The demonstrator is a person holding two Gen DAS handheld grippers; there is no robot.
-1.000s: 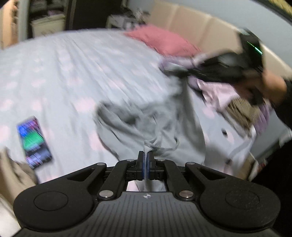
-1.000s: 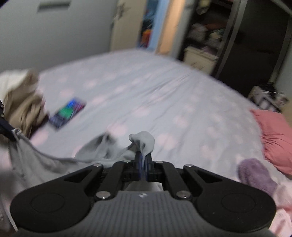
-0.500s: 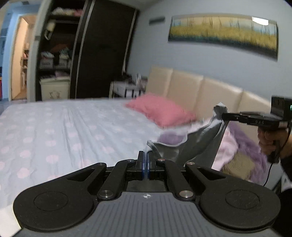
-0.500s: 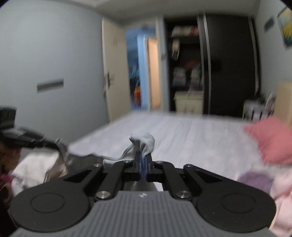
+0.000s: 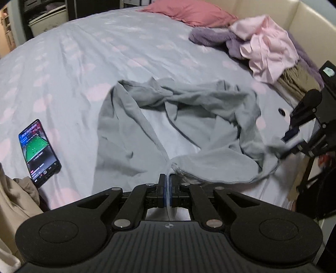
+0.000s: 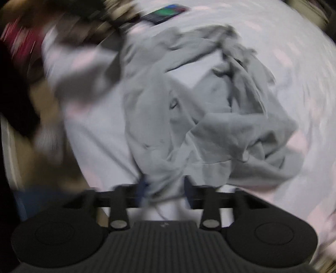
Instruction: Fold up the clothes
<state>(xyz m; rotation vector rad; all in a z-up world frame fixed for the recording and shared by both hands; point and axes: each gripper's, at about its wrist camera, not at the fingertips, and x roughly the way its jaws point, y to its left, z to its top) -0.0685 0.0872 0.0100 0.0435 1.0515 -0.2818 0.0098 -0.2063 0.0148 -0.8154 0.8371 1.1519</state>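
Observation:
A grey garment (image 5: 168, 126) lies rumpled and partly spread on the light blue bed sheet (image 5: 105, 52). My left gripper (image 5: 167, 184) is shut on its near edge, low over the bed. In the left wrist view, my right gripper (image 5: 288, 138) hovers at the garment's right edge. The right wrist view is blurred by motion. There my right gripper (image 6: 166, 189) stands open, with the fingers well apart. A loose fold of the grey garment (image 6: 210, 126) lies between them.
A lit phone (image 5: 38, 150) lies on the sheet left of the garment. A beige garment (image 5: 12, 199) sits at the near left. A pile of pink and purple clothes (image 5: 266, 48) and a pink pillow (image 5: 189, 11) lie by the headboard.
The garment hung stretched in the air between both grippers; now it lies on the bed. My right gripper has opened and let go of its corner. The left stays shut.

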